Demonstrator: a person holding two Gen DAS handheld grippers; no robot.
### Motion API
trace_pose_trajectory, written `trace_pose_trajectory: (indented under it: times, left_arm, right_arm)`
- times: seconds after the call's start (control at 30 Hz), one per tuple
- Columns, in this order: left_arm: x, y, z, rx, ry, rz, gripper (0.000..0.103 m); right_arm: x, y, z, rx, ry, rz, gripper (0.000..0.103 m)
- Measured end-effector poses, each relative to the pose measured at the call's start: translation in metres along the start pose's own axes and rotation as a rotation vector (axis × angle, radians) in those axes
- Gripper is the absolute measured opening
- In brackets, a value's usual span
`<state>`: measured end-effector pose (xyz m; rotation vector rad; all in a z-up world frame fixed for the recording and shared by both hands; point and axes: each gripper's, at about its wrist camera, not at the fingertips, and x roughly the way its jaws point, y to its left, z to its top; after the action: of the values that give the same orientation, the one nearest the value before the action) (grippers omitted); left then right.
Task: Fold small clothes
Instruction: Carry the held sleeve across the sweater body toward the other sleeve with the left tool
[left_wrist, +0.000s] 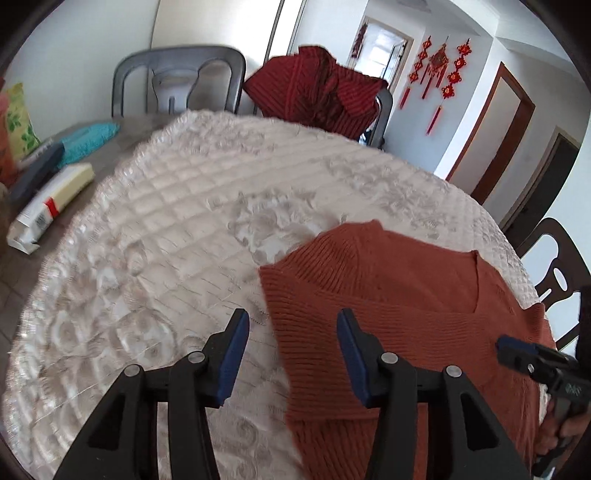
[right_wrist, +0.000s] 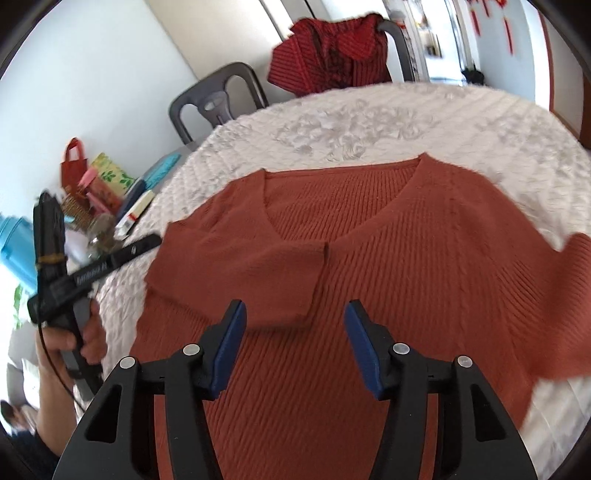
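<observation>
A rust-orange ribbed V-neck sweater (right_wrist: 388, 266) lies flat on the table's quilted white cover (right_wrist: 369, 122). Its left sleeve (right_wrist: 258, 269) is folded in across the chest. In the left wrist view the sweater (left_wrist: 399, 306) fills the lower right. My left gripper (left_wrist: 293, 321) is open and empty, hovering over the sweater's folded left edge; it also shows in the right wrist view (right_wrist: 147, 243). My right gripper (right_wrist: 295, 314) is open and empty above the sweater's middle, just below the sleeve cuff. Its fingers (left_wrist: 513, 352) show at the right edge of the left wrist view.
A dark red striped garment (left_wrist: 317, 88) hangs over a chair at the far side. A grey chair (left_wrist: 177, 81) stands beside it. A white box (left_wrist: 51, 203), a blue cloth (left_wrist: 88, 136) and bags (right_wrist: 92, 184) crowd the left. A dark chair (left_wrist: 554, 266) stands at right.
</observation>
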<state>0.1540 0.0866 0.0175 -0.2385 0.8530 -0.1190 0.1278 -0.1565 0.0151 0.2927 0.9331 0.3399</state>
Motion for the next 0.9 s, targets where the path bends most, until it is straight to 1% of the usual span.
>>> trace_pose_trajectory:
  times: [0.03,0.07,0.1,0.13,0.17,0.2,0.23,0.3,0.4,0.47,0.53,0.63,0.73,0.77,0.83,0.9]
  left_arm:
    - [0.004,0.000,-0.001,0.000,0.011,-0.008,0.045]
    - [0.009,-0.002,-0.001,0.008,0.022,-0.021,0.034]
    - [0.013,-0.007,-0.004,0.015,0.025,-0.023,0.030]
    - [0.014,-0.009,-0.005,0.022,0.017,-0.019,0.027]
    - [0.014,-0.009,-0.005,0.027,0.010,-0.022,0.018]
    - [0.012,-0.009,-0.006,0.024,0.002,-0.031,0.016]
    - [0.010,-0.006,-0.005,0.015,-0.009,-0.046,0.015]
    - [0.005,-0.001,-0.004,-0.005,-0.034,-0.070,0.014]
    - [0.007,0.007,-0.004,-0.030,-0.033,-0.077,0.014]
    - [0.011,0.008,-0.003,-0.040,-0.016,-0.074,0.014]
    - [0.009,0.008,-0.003,-0.044,-0.018,-0.063,0.016]
    - [-0.003,0.007,-0.004,-0.044,-0.039,-0.039,0.016]
    - [-0.023,-0.001,-0.007,-0.009,-0.076,-0.014,0.016]
    - [-0.028,-0.007,-0.009,0.008,-0.082,-0.015,0.016]
    - [-0.031,-0.018,-0.016,0.045,-0.065,-0.023,0.016]
    - [-0.023,-0.029,-0.024,0.090,-0.021,-0.015,0.016]
  right_arm:
    - [0.003,0.000,0.002,0.004,0.005,-0.006,0.056]
    - [0.008,-0.001,0.005,0.008,0.009,-0.011,0.052]
    - [0.011,0.000,0.010,0.004,0.008,-0.019,0.048]
    - [0.013,0.001,0.012,-0.005,0.009,-0.030,0.038]
    - [0.014,0.001,0.013,-0.013,0.014,-0.030,0.016]
    - [0.017,0.002,0.014,-0.023,0.028,-0.011,0.002]
    - [0.017,0.005,0.015,-0.039,0.029,-0.003,0.003]
    - [0.012,0.011,0.018,-0.075,0.004,-0.015,0.003]
    - [0.006,0.004,0.025,-0.047,-0.040,-0.011,0.003]
    - [0.015,-0.004,0.029,-0.019,-0.024,-0.015,0.003]
    - [0.024,-0.008,0.029,0.001,0.005,-0.017,0.003]
    - [0.017,-0.006,0.024,-0.010,0.000,-0.015,0.006]
    - [0.000,-0.001,0.018,-0.035,-0.038,-0.045,0.006]
    - [-0.005,0.002,0.015,-0.043,-0.050,-0.040,0.006]
    - [-0.008,0.007,0.008,-0.061,-0.050,-0.018,0.006]
    - [-0.002,0.013,0.002,-0.093,-0.020,-0.019,0.006]
